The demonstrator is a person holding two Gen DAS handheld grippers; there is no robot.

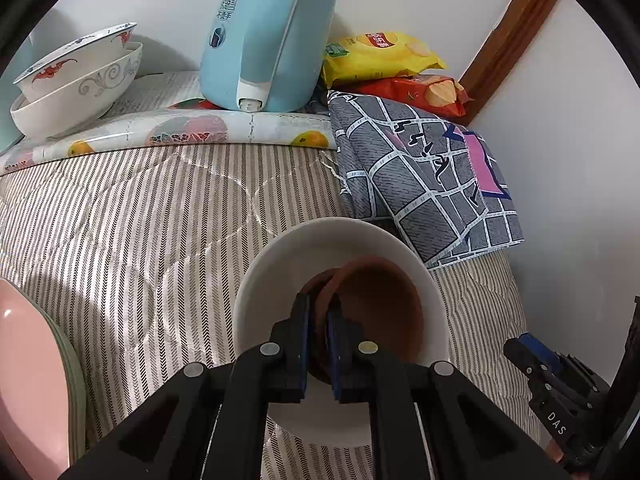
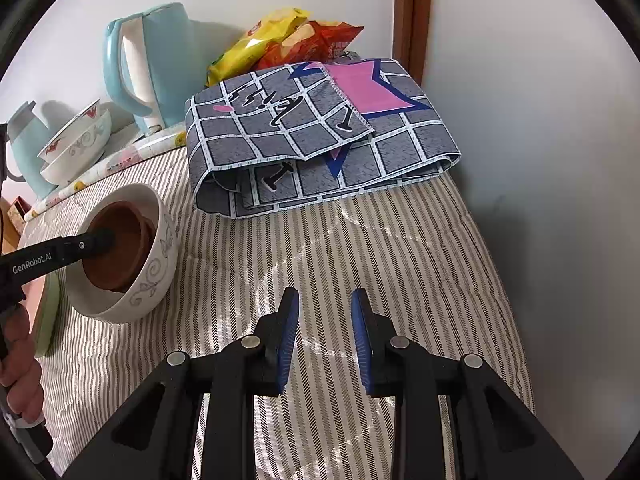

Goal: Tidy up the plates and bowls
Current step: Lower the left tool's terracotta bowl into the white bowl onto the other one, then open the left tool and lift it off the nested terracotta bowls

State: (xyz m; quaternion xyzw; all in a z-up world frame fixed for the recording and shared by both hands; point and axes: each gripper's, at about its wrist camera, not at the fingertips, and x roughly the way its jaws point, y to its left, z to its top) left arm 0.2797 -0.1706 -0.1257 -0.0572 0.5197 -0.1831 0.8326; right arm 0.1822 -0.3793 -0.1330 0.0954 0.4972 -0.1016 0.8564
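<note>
- Left gripper (image 1: 318, 312) clamped on rim of brown bowl (image 1: 384, 308), nested inside white bowl (image 1: 280, 264) on striped quilt (image 1: 140, 220).
- Right gripper (image 2: 325, 312) parted, empty, above quilt, beside white bowl.

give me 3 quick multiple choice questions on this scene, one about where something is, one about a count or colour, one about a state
1. Where are the brown bowls?
A. inside the white bowl
B. on the folded cloth
C. beside the kettle

2. How many bowls are in the stack by the blue kettle?
A. one
B. two
C. four

3. What is the right claw doing?
A. gripping a plate
B. clamped on the cloth
C. open, holding nothing

Answers:
1. A: they sit nested in the white bowl, where the left claw is shut on a brown rim.
2. B: a red-patterned bowl rests in a grey-scrolled one.
3. C: only the striped bedcover shows between its pads.
</note>
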